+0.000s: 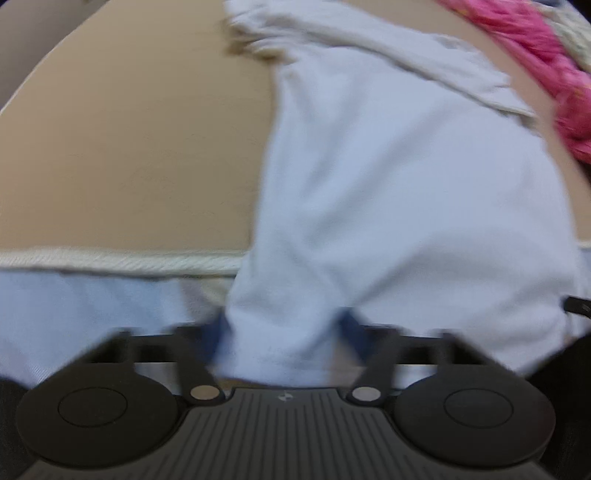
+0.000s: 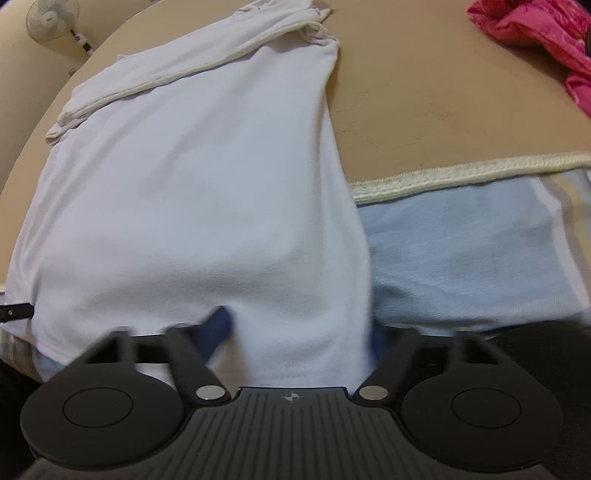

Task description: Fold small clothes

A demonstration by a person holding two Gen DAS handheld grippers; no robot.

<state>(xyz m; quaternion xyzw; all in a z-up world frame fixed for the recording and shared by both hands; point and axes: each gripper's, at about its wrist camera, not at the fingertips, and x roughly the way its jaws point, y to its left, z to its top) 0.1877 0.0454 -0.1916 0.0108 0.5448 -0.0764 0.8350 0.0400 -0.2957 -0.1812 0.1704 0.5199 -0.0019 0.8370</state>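
White garment [image 2: 199, 192] spread lengthwise on a tan table [image 2: 443, 92], far end already doubled over along a cream hem, near edge draped toward the camera and over a pale blue towel [image 2: 461, 251] at the table's front. Left gripper [image 1: 284, 332] and right gripper [image 2: 299, 328] each set astride that near hem, blue pads on either side of a bunch of cloth; jaws partly closed, though motion blur leaves unclear whether the pads press firmly yet. Likely step: pinching both near corners for a fold away from the body. Best done with both layers caught at matching points, lifted evenly, carried straight toward the far hem, then laid down flat without twisting. Risk of snagging the blue towel beneath, so only the white fabric wanted between the pads. Cream-edged towel border [image 2: 461, 173] just beside the garment's right side. Pink clothing [image 2: 546, 40] heaped at the far right, well apart. Standing fan [image 2: 51, 18] beyond the table, no obstacle.
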